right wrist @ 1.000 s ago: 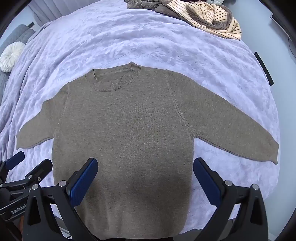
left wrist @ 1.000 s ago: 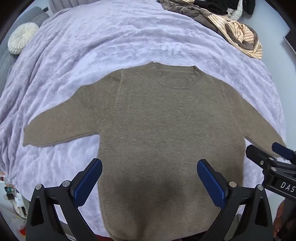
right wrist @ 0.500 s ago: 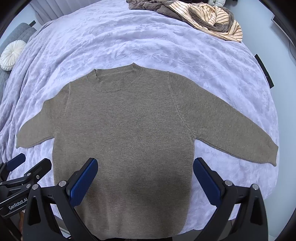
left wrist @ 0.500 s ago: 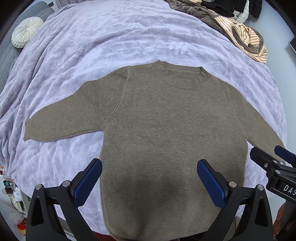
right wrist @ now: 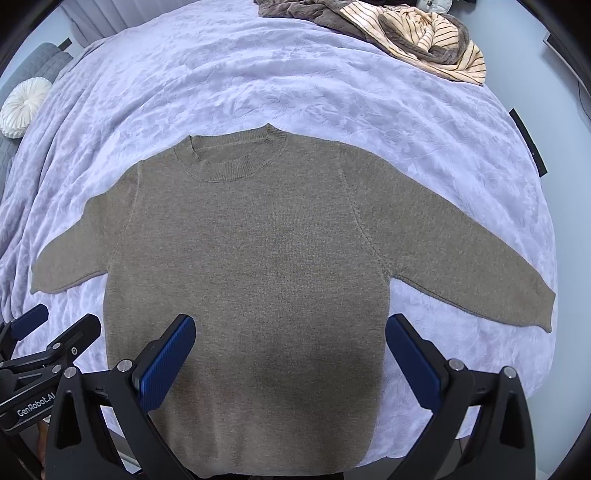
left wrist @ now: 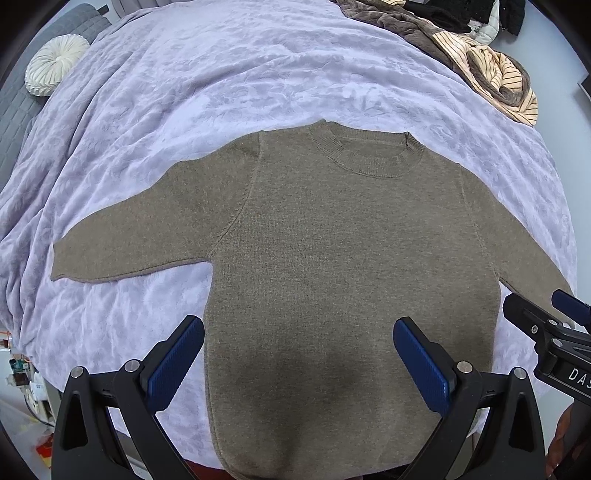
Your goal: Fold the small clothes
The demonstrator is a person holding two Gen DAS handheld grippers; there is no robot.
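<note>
A small olive-brown knit sweater [left wrist: 332,258] [right wrist: 251,266] lies flat and face up on the lilac bed cover, collar away from me, both sleeves spread out to the sides. My left gripper [left wrist: 297,363] hovers open above the sweater's lower body, blue pads wide apart, nothing between them. My right gripper [right wrist: 290,360] is likewise open over the lower hem area and holds nothing. Each gripper shows at the edge of the other's view: the right gripper [left wrist: 546,321] by the right sleeve end, the left gripper [right wrist: 55,332] by the left sleeve.
The lilac bed cover [left wrist: 258,81] stretches far beyond the sweater. A heap of clothes with a striped beige piece [right wrist: 424,33] [left wrist: 491,70] lies at the far right corner. A round white cushion [left wrist: 55,62] sits on grey furniture at far left.
Both views have drifted slightly; in the left wrist view the sweater has shifted right and the collar sits lower. The sweater itself has not moved and both grippers stay open.
</note>
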